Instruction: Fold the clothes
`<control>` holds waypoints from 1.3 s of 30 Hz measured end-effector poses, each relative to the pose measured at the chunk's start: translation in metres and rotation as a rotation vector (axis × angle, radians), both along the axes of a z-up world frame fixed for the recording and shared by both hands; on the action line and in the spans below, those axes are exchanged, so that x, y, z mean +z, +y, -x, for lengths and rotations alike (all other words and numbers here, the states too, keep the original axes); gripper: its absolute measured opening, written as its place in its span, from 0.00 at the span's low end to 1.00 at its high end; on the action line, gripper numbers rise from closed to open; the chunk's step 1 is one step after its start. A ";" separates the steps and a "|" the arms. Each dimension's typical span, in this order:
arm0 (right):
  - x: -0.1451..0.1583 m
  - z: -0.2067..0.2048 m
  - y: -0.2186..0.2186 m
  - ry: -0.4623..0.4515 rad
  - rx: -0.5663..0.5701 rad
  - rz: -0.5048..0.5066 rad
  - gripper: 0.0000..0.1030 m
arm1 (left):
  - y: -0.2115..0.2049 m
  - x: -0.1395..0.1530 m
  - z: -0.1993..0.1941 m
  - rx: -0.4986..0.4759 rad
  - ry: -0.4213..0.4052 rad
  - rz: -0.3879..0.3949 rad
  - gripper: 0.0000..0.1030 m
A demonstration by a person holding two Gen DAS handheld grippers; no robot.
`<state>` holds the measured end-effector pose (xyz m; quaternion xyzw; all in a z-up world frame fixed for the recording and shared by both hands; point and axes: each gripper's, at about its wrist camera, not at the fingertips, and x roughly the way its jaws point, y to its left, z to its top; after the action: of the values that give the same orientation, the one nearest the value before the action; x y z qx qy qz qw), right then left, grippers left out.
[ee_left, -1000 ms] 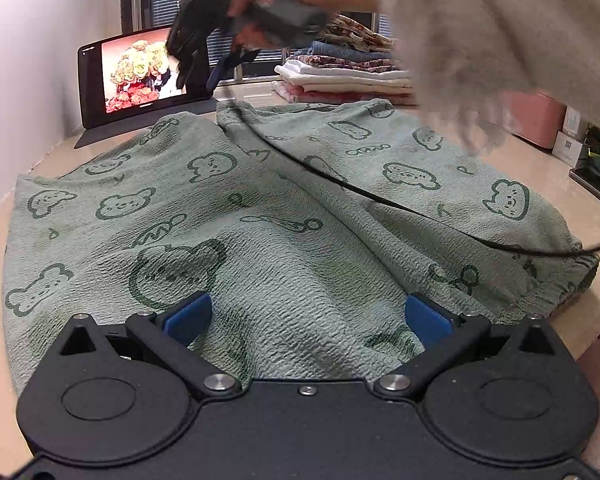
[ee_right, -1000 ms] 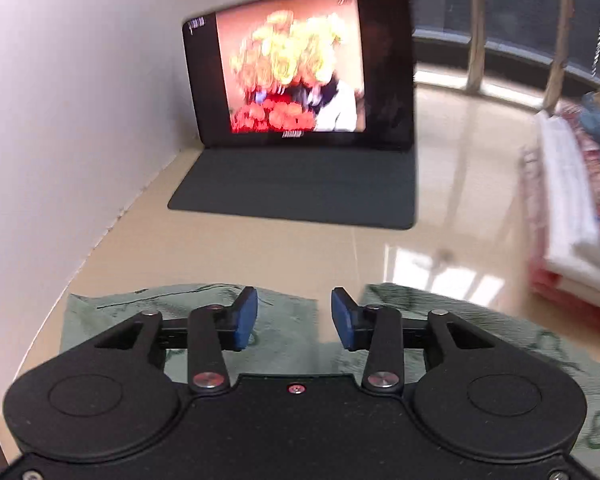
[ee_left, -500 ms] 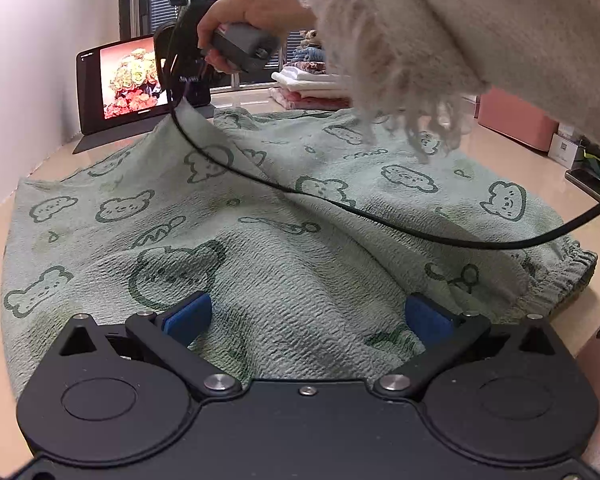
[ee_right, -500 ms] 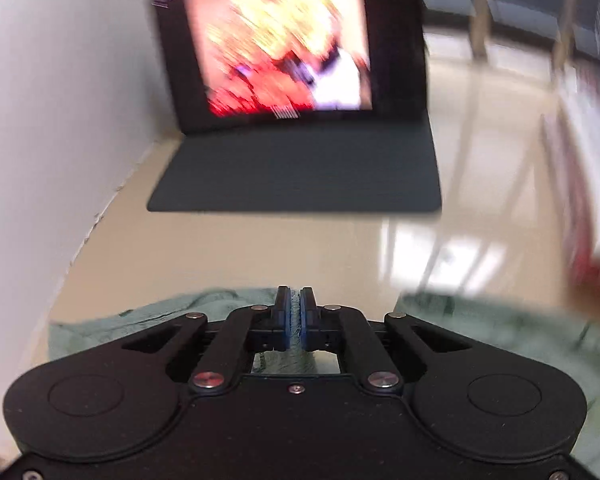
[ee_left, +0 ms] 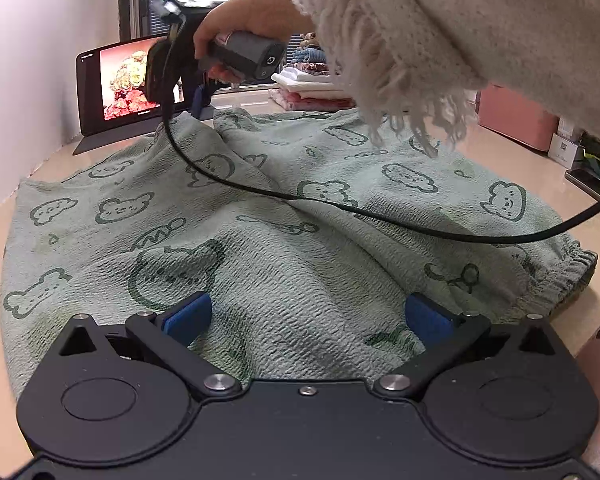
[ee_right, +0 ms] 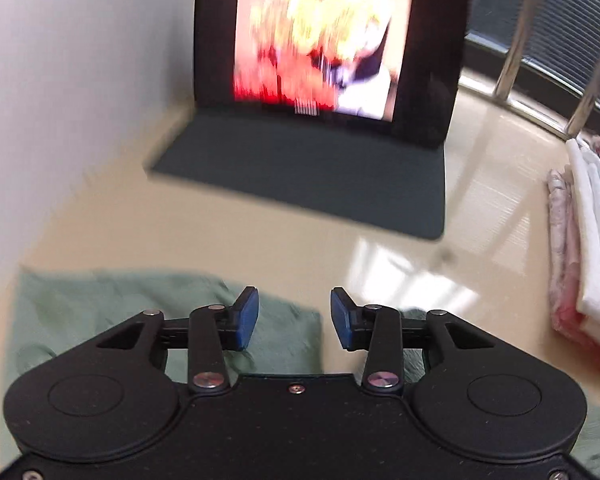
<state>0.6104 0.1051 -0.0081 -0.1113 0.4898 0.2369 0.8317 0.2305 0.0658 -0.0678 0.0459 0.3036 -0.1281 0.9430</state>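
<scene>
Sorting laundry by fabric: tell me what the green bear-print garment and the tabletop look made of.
Green garment: looks like a soft, matte crinkled weave, perhaps cotton seersucker; puckered ribbing shows across it, with a gathered elastic hem at one edge. Tabletop: smooth, glossy beige, possibly polished stone or laminate; it mirrors window light.

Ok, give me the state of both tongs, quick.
Left tongs: open wide over the green bear-print garment, gripping nothing.
Right tongs: opening, nothing between the pads.

Both wrist cameras look down close, sharing the tablet (ee_left: 117, 80).
</scene>
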 end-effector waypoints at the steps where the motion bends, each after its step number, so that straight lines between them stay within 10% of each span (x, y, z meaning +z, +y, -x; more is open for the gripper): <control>1: -0.007 -0.003 0.005 0.036 0.013 0.035 0.41 | 0.000 0.000 0.000 0.000 -0.001 0.000 1.00; 3: -0.012 -0.005 0.015 0.049 0.028 0.060 0.33 | 0.000 0.000 0.000 -0.001 -0.002 0.000 1.00; 5: -0.011 -0.005 0.023 0.030 0.038 0.074 0.03 | 0.000 0.000 0.000 -0.002 -0.002 0.000 1.00; 11: -0.010 0.004 0.037 -0.182 0.042 0.125 0.03 | 0.001 0.000 0.001 -0.007 -0.005 0.002 1.00; 16: -0.002 0.000 0.019 -0.103 0.007 -0.028 0.54 | 0.001 -0.001 0.001 -0.008 -0.006 0.002 1.00; 24: 0.047 0.026 -0.037 -0.239 -0.106 -0.236 0.55 | 0.001 -0.001 0.000 -0.008 -0.004 0.001 1.00; 34: 0.050 0.105 -0.139 -0.124 -0.094 -0.321 0.95 | 0.003 0.007 0.004 0.029 0.037 0.010 1.00; 39: 0.040 0.162 -0.184 -0.106 -0.081 -0.317 0.99 | 0.005 0.021 0.024 0.095 0.029 0.048 1.00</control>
<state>0.4484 -0.0793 0.0317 0.0288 0.4059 0.2713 0.8722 0.2068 0.0706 -0.0472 0.0067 0.3160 -0.0910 0.9443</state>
